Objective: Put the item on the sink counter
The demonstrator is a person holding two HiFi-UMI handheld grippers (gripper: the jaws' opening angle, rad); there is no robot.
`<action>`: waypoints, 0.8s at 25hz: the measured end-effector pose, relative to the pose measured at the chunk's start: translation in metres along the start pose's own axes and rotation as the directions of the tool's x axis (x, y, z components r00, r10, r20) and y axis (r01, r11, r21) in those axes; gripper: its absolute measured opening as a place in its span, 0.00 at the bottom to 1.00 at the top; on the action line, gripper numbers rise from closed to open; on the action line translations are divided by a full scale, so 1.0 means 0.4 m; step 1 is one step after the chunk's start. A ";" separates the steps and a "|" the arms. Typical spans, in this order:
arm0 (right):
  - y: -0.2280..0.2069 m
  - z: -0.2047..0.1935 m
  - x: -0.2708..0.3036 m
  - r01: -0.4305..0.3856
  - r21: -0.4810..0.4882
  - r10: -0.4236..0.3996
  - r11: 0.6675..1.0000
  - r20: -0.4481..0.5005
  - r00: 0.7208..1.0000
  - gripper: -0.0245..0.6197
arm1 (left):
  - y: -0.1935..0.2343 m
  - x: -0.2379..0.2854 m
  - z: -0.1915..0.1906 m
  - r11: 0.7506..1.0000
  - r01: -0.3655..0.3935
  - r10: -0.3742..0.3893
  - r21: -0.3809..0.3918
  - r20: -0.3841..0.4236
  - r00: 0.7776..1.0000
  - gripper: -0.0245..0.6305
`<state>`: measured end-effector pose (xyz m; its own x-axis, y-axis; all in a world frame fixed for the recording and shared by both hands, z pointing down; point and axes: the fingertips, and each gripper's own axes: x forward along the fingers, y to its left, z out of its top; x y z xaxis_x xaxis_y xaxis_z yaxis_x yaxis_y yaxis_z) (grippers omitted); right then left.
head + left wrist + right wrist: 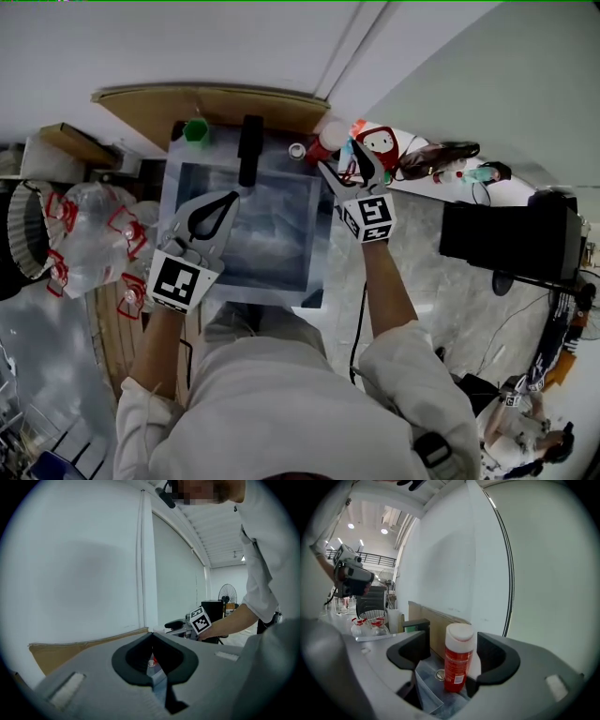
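A red bottle (325, 146) with a white cap stands upright on the sink counter (330, 202) at the back right corner of the steel sink (172, 187). My right gripper (340, 155) is open around it. In the right gripper view the bottle (457, 663) stands between the jaws of the right gripper (452, 641), close to the right one, with a gap on its left. My left gripper (230, 197) hovers over the sink basin, shut and holding nothing; in its own view the left gripper (151, 637) shows its tips meeting.
A black faucet (250, 148) and a green cup (195, 129) stand at the back of the sink. A red and white toy (381, 143) and cables lie right of the bottle. A black box (506, 234) sits on the right, clear bags (94, 246) on the left.
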<state>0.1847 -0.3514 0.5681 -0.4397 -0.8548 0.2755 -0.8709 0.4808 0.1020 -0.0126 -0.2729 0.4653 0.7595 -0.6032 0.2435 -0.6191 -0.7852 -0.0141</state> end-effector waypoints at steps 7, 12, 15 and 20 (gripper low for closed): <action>0.047 0.123 -0.107 0.016 -0.031 -0.015 0.999 0.046 0.999 0.41 | -0.015 0.004 0.048 1.000 0.027 -0.027 0.013 0.047 0.999 0.04; 0.076 0.208 -0.188 0.025 -0.045 -0.021 0.999 0.080 0.997 0.31 | -0.027 0.006 0.091 0.999 0.045 -0.047 0.026 0.072 0.996 0.04; 0.094 0.248 -0.230 0.030 -0.050 -0.025 0.998 0.095 0.995 0.27 | -0.037 0.005 0.113 0.998 0.054 -0.057 0.034 0.087 0.995 0.04; 0.118 0.301 -0.286 0.051 -0.049 -0.044 0.997 0.120 0.992 0.14 | -0.048 0.001 0.134 0.997 0.066 -0.070 0.036 0.104 0.992 0.04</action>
<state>0.1674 -0.2542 0.4263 -0.4238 -0.8926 0.1535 -0.8801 0.4459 0.1629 0.0105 -0.2656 0.4138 0.8175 -0.5582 0.1419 -0.5597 -0.8280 -0.0332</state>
